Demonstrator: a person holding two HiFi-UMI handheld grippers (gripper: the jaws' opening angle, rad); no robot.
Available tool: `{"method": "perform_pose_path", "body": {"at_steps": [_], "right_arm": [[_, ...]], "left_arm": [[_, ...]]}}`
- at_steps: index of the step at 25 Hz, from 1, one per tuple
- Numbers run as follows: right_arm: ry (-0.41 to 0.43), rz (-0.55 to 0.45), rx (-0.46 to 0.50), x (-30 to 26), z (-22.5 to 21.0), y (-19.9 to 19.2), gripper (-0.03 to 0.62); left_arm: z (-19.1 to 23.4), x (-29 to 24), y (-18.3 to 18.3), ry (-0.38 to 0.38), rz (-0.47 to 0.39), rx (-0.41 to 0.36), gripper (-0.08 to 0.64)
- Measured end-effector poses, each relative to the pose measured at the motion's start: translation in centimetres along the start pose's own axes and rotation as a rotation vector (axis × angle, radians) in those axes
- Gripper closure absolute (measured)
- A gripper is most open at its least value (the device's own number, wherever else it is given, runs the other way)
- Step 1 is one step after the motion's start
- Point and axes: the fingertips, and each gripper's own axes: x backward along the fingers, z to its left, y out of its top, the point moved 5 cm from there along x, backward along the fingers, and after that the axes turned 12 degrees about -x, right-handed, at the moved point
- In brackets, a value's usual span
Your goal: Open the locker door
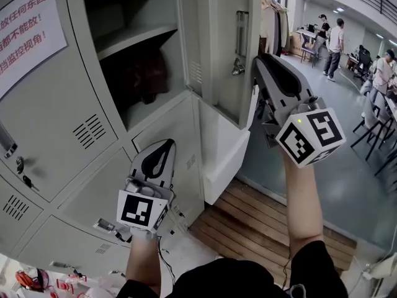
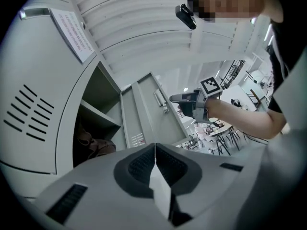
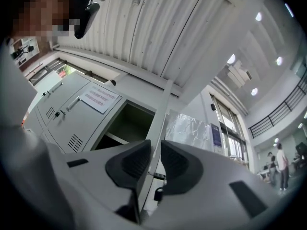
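Observation:
The grey locker door [image 1: 223, 42] stands swung out, its inner face with a latch [image 1: 240, 33] and a small padlock [image 1: 237, 67] turned to me. My right gripper [image 1: 257, 64] reaches up to the door's free edge. In the right gripper view the door edge [image 3: 162, 109] runs between the dark pads [image 3: 136, 159], which close on it. The left gripper view shows the same hold from afar, right gripper [image 2: 184, 99] on door [image 2: 144, 107]. My left gripper [image 1: 163, 146] hangs lower, shut and empty [image 2: 155, 150], in front of a lower locker.
The open compartment [image 1: 133, 73] holds a shelf and a brown bag [image 1: 147, 76]. A closed locker with a paper notice [image 1: 25, 23] is at left. Wooden boards [image 1: 260, 228] lie below. People and chairs [image 1: 372, 73] are far right.

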Motion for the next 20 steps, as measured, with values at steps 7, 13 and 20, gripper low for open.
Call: {"method": "perform_pose_path", "body": {"at_steps": [7,13,20], "right_arm": [[-0.065,-0.013,0.004,-0.1,-3.9,-0.5,0.518],[-0.093,-0.027,-0.001,-0.3,-5.7,-0.9,0.52],[-0.108,-0.081,-0.02,1.6,-5.2,-0.2,0.52]], "left_arm": [[-0.6,-1.3,-0.4,-0.019,-0.001,0.004,0.537],[-0.7,-1.9,-1.0,-0.026,0.006,0.003,0.537],[-0.5,-2.0,-2.0,-0.029,0.028,0.001,0.537]]}}
